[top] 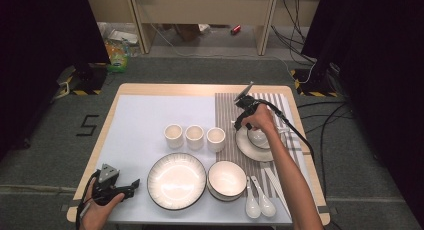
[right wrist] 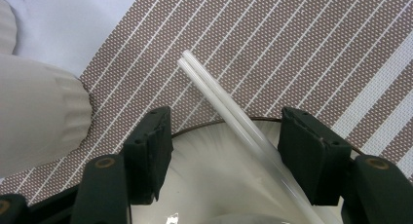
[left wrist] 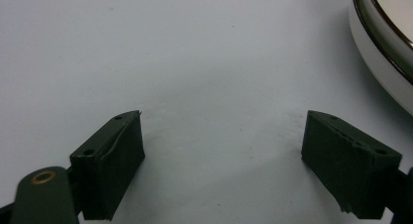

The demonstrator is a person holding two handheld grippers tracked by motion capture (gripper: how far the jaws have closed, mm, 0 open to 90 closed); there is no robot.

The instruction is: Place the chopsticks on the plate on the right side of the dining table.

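Observation:
My right gripper [top: 239,124] [right wrist: 225,117] points down at the left rim of a small white plate [top: 247,149] [right wrist: 209,156] on the striped placemat [top: 227,107] [right wrist: 292,48]. Its jaws are open. A pair of white chopsticks [right wrist: 229,107] lies between them, slanting from the plate's rim onto the placemat, closer to the right jaw, and neither pad touches it. A small bowl [top: 258,138] sits on that plate under the hand. My left gripper [top: 135,183] [left wrist: 224,118] rests open and empty on the white mat [left wrist: 195,63], left of the large plate [top: 176,180] [left wrist: 384,44].
Three white cups [top: 194,136] stand in a row at mid-table; the rightmost one [right wrist: 39,112] is just left of my right gripper. A bowl [top: 226,179] and two spoons [top: 258,202] lie near the front edge. The back left of the white mat [top: 150,110] is bare.

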